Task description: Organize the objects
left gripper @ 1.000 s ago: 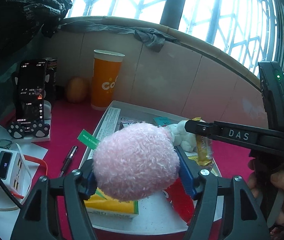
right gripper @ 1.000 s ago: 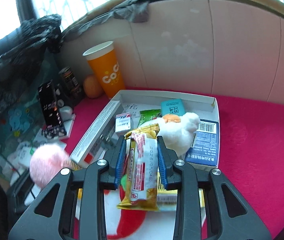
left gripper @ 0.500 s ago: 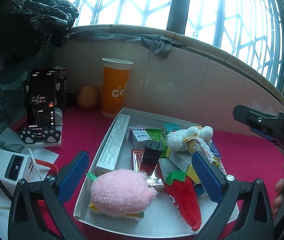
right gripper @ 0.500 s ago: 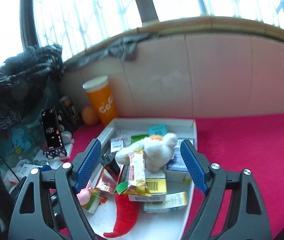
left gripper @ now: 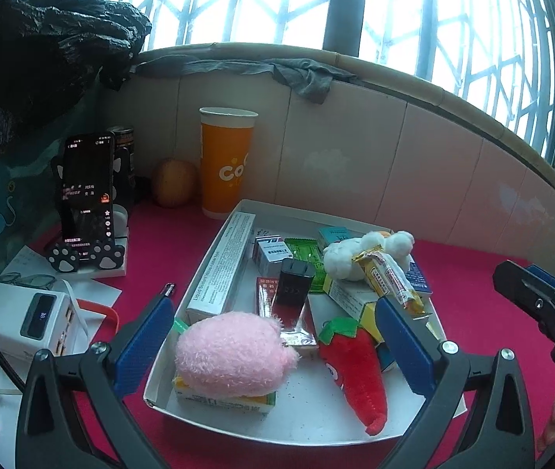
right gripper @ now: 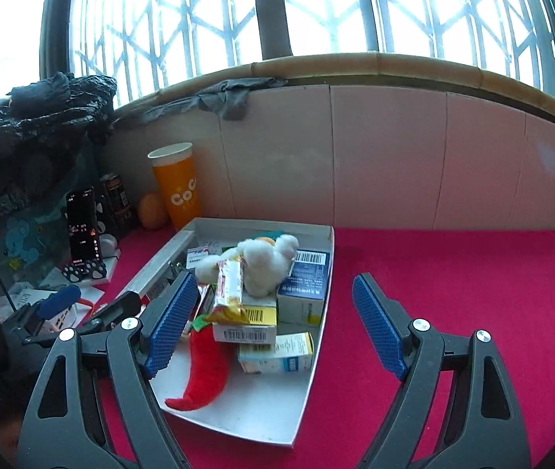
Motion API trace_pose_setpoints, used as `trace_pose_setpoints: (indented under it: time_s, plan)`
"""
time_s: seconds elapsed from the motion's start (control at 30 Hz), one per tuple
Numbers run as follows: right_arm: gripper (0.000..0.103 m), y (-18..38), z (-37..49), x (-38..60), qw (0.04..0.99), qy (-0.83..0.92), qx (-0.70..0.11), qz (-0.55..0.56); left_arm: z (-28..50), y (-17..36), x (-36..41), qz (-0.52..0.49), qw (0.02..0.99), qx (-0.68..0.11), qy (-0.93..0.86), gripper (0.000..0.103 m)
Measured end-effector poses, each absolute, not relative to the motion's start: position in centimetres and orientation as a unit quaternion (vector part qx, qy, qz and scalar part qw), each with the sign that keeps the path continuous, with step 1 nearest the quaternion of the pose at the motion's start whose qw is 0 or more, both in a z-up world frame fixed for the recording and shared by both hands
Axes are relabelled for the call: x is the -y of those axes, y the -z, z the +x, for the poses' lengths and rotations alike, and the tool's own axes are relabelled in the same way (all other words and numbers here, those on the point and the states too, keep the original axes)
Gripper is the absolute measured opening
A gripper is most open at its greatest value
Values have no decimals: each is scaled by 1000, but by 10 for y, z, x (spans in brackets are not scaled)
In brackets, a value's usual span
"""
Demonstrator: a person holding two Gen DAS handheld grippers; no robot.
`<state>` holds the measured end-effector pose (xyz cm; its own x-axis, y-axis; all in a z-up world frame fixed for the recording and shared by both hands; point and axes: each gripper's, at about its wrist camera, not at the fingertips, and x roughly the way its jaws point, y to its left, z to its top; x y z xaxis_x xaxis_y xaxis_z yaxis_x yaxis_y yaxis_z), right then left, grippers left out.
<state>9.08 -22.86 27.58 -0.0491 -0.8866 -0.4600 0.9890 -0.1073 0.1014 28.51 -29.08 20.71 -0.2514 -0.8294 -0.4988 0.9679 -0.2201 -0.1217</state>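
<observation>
Both the left tongs (left gripper: 273, 336) and the right tongs (right gripper: 273, 320) stand wide open and empty above the near end of the tray (left gripper: 316, 430). Just ahead of the left tongs, the pink plush (left gripper: 234, 353) sits on a small carton (left gripper: 222, 398). Ahead of the right tongs, the snack bar (right gripper: 230, 289) leans on the white plush (right gripper: 261, 262), so a careless nudge could topple either pile.

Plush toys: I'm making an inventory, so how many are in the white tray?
3. The pink plush sits on a yellow box at the near left, the red plush lies near the middle front, the white plush tops the boxes behind. Others may be hidden.
</observation>
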Motion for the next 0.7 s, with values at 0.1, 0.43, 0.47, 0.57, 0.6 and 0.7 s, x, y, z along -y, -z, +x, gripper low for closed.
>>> trace_pose_setpoints:
  time_s: [0.1,0.43,0.47,0.57,0.6,0.7]
  plan:
    - [83,-271,87,219,652,717,-125,213,279,-210,284,189,605,-181,752,103]
    - [83,-280,76,176,639,744,-104,165,269,-228,265,192,584,-191,765,103]
    - [83,-281,74,174,638,745,-104,163,268,-230,262,191,585,-188,765,103]
    - [83,-279,67,163,636,747,-100,163,268,-234,252,179,581,-179,774,103]
    - [83,-279,64,160,634,749,-98,164,268,-235,248,174,579,-177,776,103]
    - [83,-280,56,143,617,766,-83,159,270,-238,240,171,574,-182,780,103]
